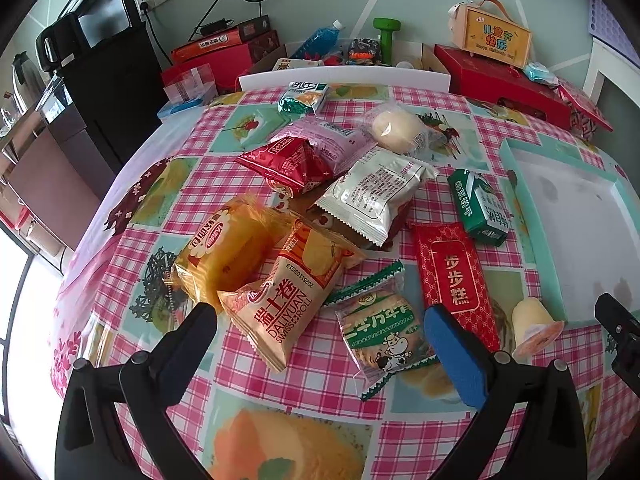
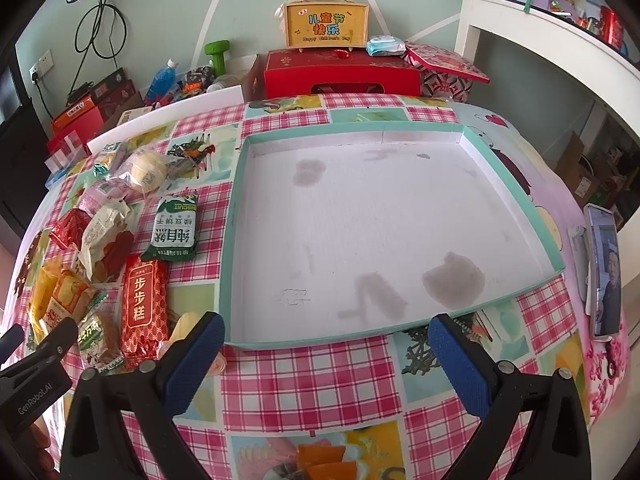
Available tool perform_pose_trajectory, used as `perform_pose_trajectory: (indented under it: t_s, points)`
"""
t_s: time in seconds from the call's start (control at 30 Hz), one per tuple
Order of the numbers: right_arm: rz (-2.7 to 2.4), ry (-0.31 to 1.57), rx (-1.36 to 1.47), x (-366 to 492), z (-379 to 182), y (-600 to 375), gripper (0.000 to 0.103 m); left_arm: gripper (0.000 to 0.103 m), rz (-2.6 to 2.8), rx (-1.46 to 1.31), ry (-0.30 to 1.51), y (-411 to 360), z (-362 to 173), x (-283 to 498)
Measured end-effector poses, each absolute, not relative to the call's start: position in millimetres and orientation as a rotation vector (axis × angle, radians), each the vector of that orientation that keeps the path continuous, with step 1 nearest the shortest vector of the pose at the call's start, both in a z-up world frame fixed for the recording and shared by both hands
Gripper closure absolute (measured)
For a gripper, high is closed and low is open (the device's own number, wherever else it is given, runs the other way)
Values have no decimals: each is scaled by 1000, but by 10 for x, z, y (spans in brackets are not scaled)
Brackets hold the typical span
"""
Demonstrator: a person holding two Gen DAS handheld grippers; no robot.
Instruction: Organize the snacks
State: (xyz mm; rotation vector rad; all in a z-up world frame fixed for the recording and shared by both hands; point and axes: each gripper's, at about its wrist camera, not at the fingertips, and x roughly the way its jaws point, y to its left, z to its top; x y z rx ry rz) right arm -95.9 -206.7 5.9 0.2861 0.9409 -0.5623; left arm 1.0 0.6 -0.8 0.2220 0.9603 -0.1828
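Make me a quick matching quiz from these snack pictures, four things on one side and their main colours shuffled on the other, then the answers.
Things:
1. tray rim
2. biscuit packet
3. long cake packet
4. dumbbell

Colours:
A. red
B. dark green and white
C. bright green
D. teal

Pairs: 1-D, 2-B, 3-A, 4-C
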Motion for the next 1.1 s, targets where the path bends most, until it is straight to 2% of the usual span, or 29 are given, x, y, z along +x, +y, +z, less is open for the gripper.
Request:
perform_pose_trajectory:
  t_s: [1.1]
  points:
    - [-557,957,274,-939,24,-2040,0,0,-186,197,997,63,-56,33]
